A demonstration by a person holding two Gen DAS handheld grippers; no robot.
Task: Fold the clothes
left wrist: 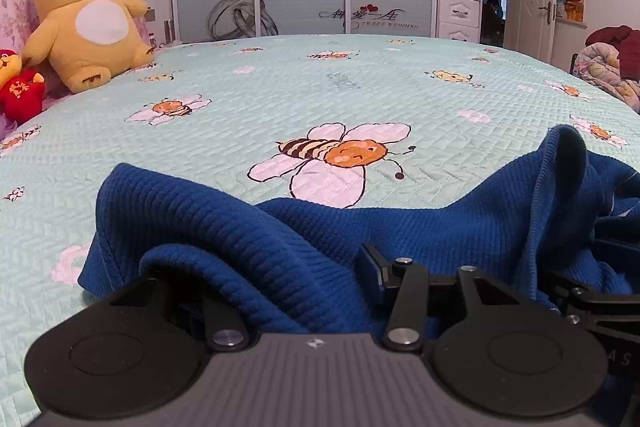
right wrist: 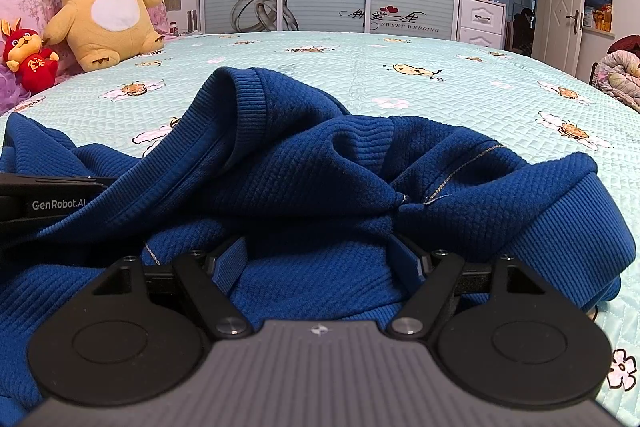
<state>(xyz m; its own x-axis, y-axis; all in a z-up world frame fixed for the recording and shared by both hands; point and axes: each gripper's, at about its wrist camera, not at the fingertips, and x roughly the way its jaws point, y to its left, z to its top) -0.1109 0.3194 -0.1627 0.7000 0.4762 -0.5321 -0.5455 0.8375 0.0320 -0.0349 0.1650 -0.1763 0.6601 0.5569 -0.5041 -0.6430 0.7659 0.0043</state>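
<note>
Blue sweater [right wrist: 304, 163] is bunched right under both of your grippers, near the front edge of the bed [left wrist: 320, 87], well short of the yellow plush toy [left wrist: 86, 15] that sits at the far left corner.

Your left gripper [left wrist: 276, 267] has fabric heaped between its jaws and draped over the left finger. The jaws stand half spread, and with the cloth hiding one side you cannot tell whether the pads press on it.

Your right gripper [right wrist: 320, 263] has its jaws spread wide, both blue pads showing, with a hump of sweater lying between them. The pads look to stand clear of the cloth rather than pinch it.

Outward from the jaws, the sweater rises in loose ridges. A ribbed cuff or hem [right wrist: 250, 99] stands up on the side toward the plush toy, and a thick ribbed band [right wrist: 580, 227] rolls down on the side away from it.

As for progress, judge it as barely started: nothing lies flat, no clean fold line shows, and sleeves and body are tangled together. You would need to spread the garment flat on the bed first, then fold it.
</note>
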